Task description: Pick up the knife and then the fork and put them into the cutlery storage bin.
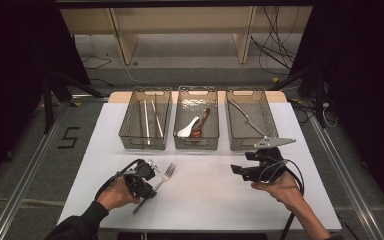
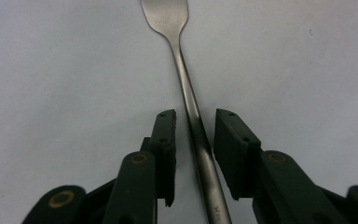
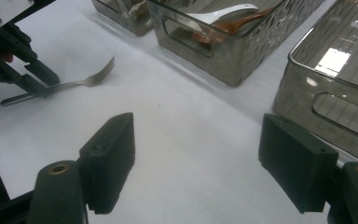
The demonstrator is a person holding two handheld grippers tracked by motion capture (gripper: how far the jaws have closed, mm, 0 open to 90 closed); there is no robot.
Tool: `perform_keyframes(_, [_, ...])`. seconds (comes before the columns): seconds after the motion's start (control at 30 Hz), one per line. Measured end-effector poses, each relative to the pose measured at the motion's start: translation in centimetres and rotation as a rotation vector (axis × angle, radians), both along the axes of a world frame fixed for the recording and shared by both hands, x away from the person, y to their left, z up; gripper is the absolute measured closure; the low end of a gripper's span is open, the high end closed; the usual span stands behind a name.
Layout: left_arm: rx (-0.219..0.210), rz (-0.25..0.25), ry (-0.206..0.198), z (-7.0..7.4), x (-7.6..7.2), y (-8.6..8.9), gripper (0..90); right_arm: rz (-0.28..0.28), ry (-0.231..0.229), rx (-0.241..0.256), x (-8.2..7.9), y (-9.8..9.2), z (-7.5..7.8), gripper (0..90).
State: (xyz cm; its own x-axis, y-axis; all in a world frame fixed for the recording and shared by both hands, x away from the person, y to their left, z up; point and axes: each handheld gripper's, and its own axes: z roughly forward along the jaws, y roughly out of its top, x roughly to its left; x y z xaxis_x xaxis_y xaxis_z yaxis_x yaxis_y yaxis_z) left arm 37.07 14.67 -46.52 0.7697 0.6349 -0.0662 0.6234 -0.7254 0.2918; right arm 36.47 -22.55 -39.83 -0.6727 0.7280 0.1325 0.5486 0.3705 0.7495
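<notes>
A metal fork [image 1: 166,175] [image 2: 182,70] lies on the white table, tines toward the bins. My left gripper [image 1: 149,190] [image 2: 196,121] is low over the fork's handle, one jaw on each side with a thin gap to either, so it is open and not clamped. The right gripper view shows the same fork [image 3: 86,80] with the left gripper [image 3: 37,77] at its handle. My right gripper [image 1: 240,171] [image 3: 198,135] hovers at the table's right with its jaws wide open and nothing between them.
Three clear bins stand in a row at the back. The left bin [image 1: 145,145] holds chopsticks, the middle bin [image 1: 196,146] a white spoon [image 1: 187,129] and a brown spoon, the right bin [image 1: 228,125] a metal utensil [image 1: 247,119].
</notes>
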Motion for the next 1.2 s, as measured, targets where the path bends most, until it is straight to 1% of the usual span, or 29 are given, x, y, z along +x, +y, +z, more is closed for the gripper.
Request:
perform_keyframes(0.1, [0.006,-0.013,-0.005,0.00,-0.04,-0.11,70.9,0.001,-0.001,-0.002,-0.04,0.04,-0.01,28.0])
perform_keyframes(0.2, [0.020,-0.029,-0.016,0.00,0.01,-0.22,75.5,0.006,0.002,-0.003,-0.07,0.15,0.00,28.0])
perform_keyframes(0.33, [0.012,-0.030,-0.010,0.00,0.19,-0.04,77.7,0.009,0.004,-0.004,-0.07,0.14,-0.01,28.0])
perform_keyframes(0.43, [0.011,-0.035,-0.016,-0.01,0.22,0.04,82.0,0.008,0.004,-0.003,-0.06,0.15,-0.03,28.1])
perform_keyframes(0.57, [0.014,-0.035,-0.014,0.00,0.24,0.01,82.3,0.012,0.002,-0.005,-0.06,0.15,-0.02,28.4])
perform_keyframes(0.7, [0.022,-0.023,-0.014,-0.02,0.20,-0.17,80.6,0.009,0.007,-0.004,-0.03,0.14,-0.10,28.4])
perform_keyframes(0.8, [0.003,-0.015,-0.004,-0.08,0.30,0.00,80.4,0.011,0.006,-0.005,-0.04,0.18,-0.07,28.4])
perform_keyframes(0.9, [0.008,-0.027,-0.009,-0.05,0.28,0.04,81.7,0.015,0.004,-0.008,-0.02,0.24,-0.10,28.6])
perform_keyframes(1.07, [-0.004,-0.037,-0.017,-0.06,0.27,0.18,82.8,0.017,0.004,-0.007,-0.02,0.23,-0.07,28.6])
perform_keyframes(1.17, [-0.003,-0.046,-0.017,-0.03,0.27,0.18,83.0,0.019,0.005,-0.007,-0.04,0.25,-0.07,28.6])
perform_keyframes(1.2, [-0.003,-0.056,-0.011,0.06,0.28,0.23,83.0,0.017,0.006,-0.006,-0.06,0.28,-0.08,28.7])
